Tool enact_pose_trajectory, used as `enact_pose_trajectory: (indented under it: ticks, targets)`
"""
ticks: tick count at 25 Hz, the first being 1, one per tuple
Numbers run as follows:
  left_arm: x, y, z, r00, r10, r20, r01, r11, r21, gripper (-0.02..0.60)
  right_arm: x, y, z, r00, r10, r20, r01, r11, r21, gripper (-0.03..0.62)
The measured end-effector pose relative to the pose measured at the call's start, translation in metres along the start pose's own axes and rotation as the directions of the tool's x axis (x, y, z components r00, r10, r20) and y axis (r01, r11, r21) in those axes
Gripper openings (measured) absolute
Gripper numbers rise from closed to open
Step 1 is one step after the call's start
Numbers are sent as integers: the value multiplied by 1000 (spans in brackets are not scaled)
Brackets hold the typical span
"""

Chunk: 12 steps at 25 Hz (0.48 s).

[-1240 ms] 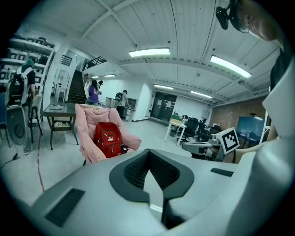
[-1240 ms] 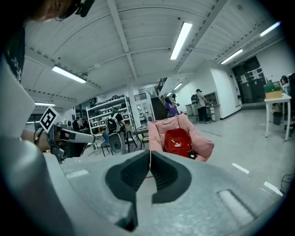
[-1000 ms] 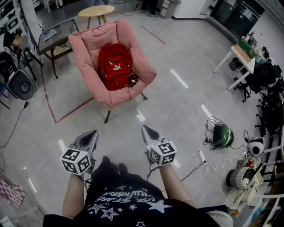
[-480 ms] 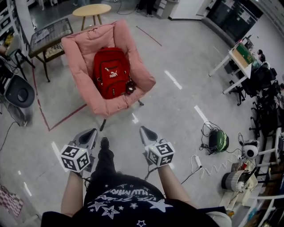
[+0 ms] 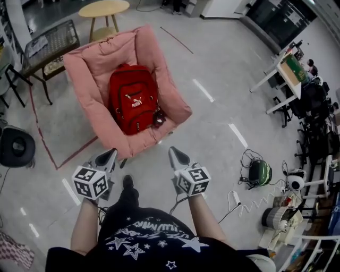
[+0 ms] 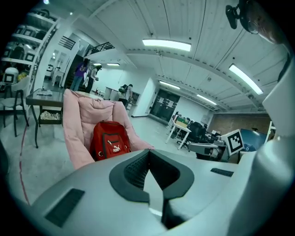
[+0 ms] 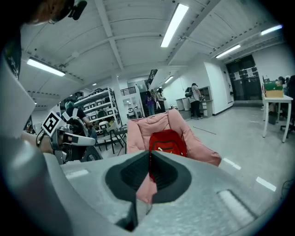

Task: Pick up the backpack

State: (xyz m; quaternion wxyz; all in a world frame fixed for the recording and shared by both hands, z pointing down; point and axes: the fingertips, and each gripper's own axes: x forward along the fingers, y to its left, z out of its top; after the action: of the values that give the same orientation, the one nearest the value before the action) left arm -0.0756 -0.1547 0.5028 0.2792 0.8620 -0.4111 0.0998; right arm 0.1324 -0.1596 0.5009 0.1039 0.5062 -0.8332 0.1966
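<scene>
A red backpack leans upright against the back of a pink padded chair; it shows in the left gripper view and the right gripper view too. My left gripper and right gripper are held side by side in front of the chair, a short way from its front edge, and both point at it. Both are shut with nothing between their jaws. Neither touches the backpack or the chair.
A round wooden side table and a dark wire table stand behind the chair. Red tape marks the floor at its left. A green device with cables lies on the floor at right, desks beyond.
Both grippers and the person have moved forward toward the chair. The chair and backpack now sit larger and closer to the grippers. Both grippers stay shut.
</scene>
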Motion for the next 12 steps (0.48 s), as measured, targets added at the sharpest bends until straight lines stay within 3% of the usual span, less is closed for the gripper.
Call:
enact_pose_trajectory:
  ticks: [12]
  targets:
    - [55,109,56,999,-34,-24,33,998,-53,8,128,-7,43,998,-9,-59,7,1000,-29,6]
